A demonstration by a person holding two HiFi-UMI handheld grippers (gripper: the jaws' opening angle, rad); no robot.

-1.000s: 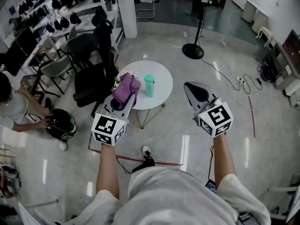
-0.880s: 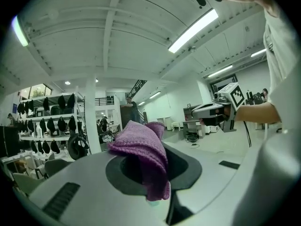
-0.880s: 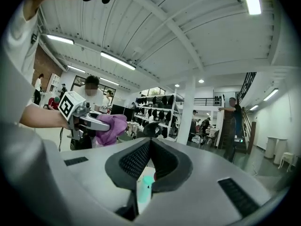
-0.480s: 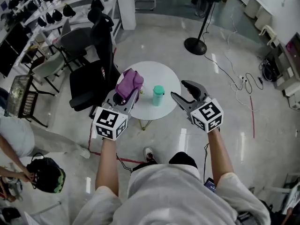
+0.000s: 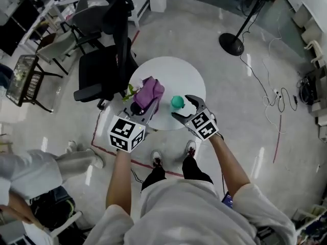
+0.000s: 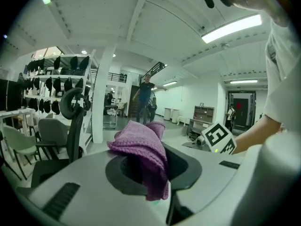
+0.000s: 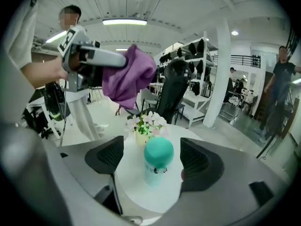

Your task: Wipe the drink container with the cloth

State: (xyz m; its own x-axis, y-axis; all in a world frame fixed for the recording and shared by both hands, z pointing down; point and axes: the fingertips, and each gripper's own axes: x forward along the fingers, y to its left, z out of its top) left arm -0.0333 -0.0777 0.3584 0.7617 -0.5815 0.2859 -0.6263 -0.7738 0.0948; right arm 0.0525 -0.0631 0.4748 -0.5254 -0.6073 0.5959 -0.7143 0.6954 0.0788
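The drink container (image 5: 177,102) stands upright on the round white counter (image 5: 173,75), near the edge closest to the person. It has a pale teal body and a darker teal cap. The cap is fitted, so its contents cannot be seen.

A small vase (image 7: 142,136) stands behind the drink container in the right gripper view and holds pale pink and white flowers (image 7: 146,121).

Right tongs (image 5: 181,106): jaws opening. The drink container stands between them, and neither pad touches it.

Left tongs (image 5: 143,105): clamped on the purple cloth (image 5: 148,93). The cloth is bunched at the tips, spills over the jaws, and is held above the counter beside the drink container, apart from it.

A black office chair (image 5: 102,70) stands beside the counter on the left.
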